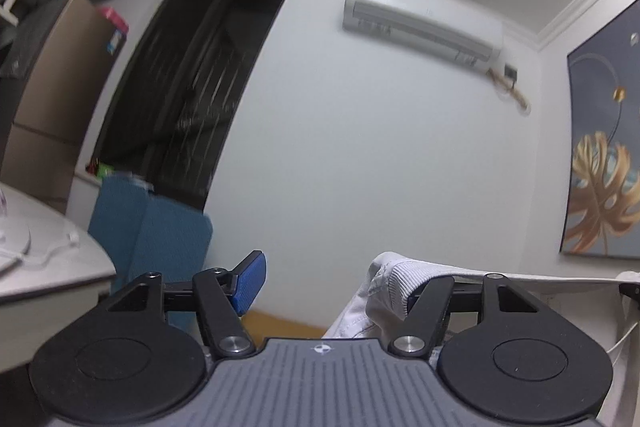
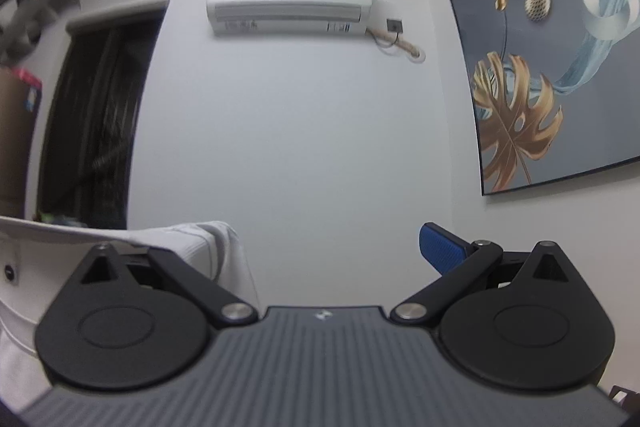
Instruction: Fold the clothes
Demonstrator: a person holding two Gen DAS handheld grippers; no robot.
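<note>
Both grippers point up at the wall. My left gripper has its jaws wide apart. A white garment with a ribbed cuff is draped over its right finger, and its blue left pad is bare. My right gripper also has its jaws wide apart. The same white garment hangs over its left finger and stretches off to the left, and its blue right pad is bare. The cloth spans taut between the two grippers. Neither pair of pads is closed on it.
A white wall with an air conditioner is ahead. A dark doorway is to the left, a framed picture to the right. A white table edge and blue fabric lie at the lower left.
</note>
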